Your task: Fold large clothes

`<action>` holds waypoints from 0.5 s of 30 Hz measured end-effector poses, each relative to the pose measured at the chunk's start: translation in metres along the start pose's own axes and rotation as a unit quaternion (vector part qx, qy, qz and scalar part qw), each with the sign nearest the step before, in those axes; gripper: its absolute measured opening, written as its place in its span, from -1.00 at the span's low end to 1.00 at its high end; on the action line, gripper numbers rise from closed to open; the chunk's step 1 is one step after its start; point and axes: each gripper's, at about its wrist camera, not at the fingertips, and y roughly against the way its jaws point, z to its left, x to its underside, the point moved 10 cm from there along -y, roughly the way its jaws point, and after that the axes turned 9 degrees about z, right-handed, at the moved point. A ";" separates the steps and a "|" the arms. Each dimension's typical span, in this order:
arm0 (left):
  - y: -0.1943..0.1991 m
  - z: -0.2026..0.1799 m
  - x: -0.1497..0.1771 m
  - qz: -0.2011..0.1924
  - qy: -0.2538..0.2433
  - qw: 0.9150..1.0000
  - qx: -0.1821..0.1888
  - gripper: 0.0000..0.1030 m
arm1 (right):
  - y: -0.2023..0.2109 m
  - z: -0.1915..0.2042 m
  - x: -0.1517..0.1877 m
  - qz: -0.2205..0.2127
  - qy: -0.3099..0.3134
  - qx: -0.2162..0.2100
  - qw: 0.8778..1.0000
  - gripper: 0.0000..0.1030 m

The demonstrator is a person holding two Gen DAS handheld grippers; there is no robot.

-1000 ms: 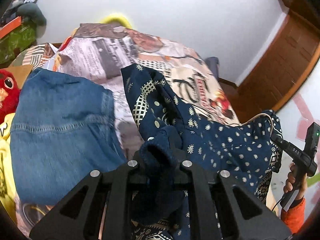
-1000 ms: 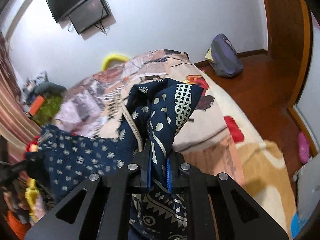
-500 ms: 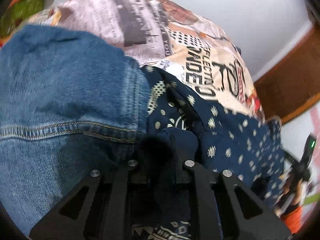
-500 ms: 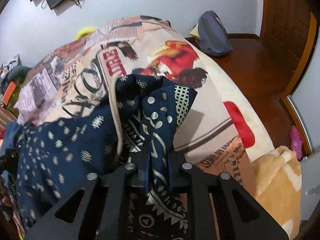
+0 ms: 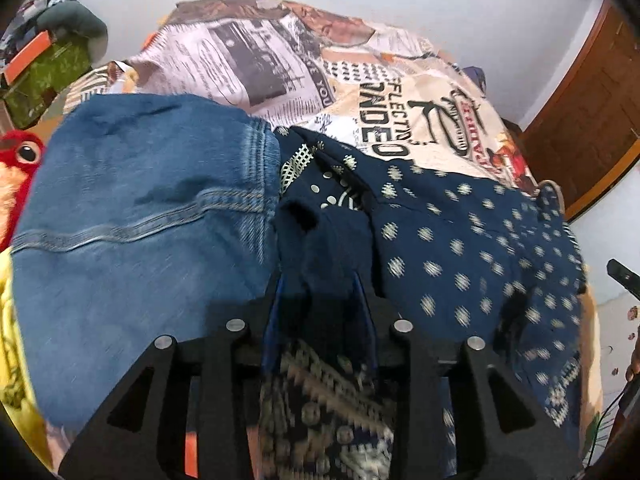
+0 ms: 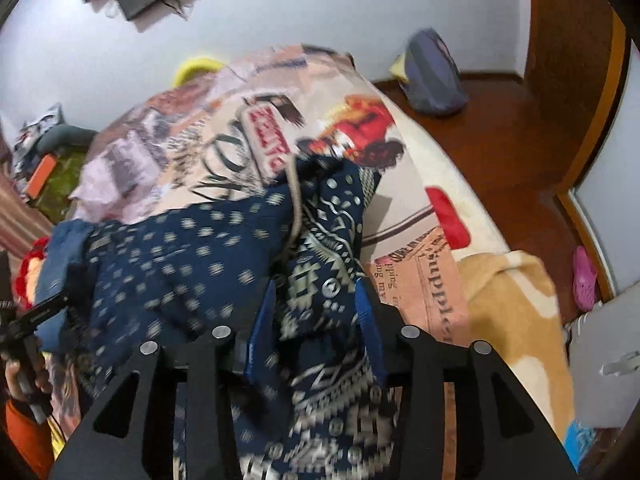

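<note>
1. Looking through the left wrist camera first: the left gripper [image 5: 320, 300] has just been spreading its jaws, and the blue pads now stand apart with a bunched corner of the navy patterned garment [image 5: 460, 248] lying slack between them, so it reads as let go, not pinched. The garment itself is spread on the printed bedspread [image 5: 360, 92], its left edge butting against the folded jeans [image 5: 140, 216]. My worry: that corner looks heaped on the finger tips, so pulling back could drag the fold open again. It could also snag the jeans, since the two are touching.

2. Same view, the motion blur on the dotted cloth suggests the fabric may not be settled yet. If so, the top layer could slide and leave a crooked edge.

3. Switching to the right wrist camera: the right gripper [image 6: 316, 312] has just been opening too, with the garment's [image 6: 192, 248] border-print corner loose between the parted pads. A pale drawstring or cord [image 6: 294, 200] runs just above the fingers, and I'd guess it could catch on a finger during retreat.

4. Right side of the garment sits fairly near the bed's edge, beside the tan blanket [image 6: 516, 292], so a tug that way might drag it off.
</note>
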 end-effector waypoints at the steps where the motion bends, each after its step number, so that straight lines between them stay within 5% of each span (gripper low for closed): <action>1: 0.011 0.000 0.005 -0.005 -0.001 1.000 0.003 -0.35 | 0.007 0.003 0.001 -0.005 0.007 0.002 1.000 -0.20; 7: 0.069 -0.011 0.037 -0.030 -0.026 0.999 -0.006 -0.27 | 0.065 0.025 0.022 -0.051 0.056 0.021 0.997 0.07; 13: 0.109 -0.022 0.091 -0.036 -0.060 0.997 -0.008 0.31 | 0.098 0.030 0.049 -0.070 0.066 0.021 0.995 0.38; 15: 0.112 -0.022 0.110 -0.029 -0.060 0.998 0.001 0.36 | 0.102 0.028 0.061 -0.070 0.064 0.026 0.995 0.41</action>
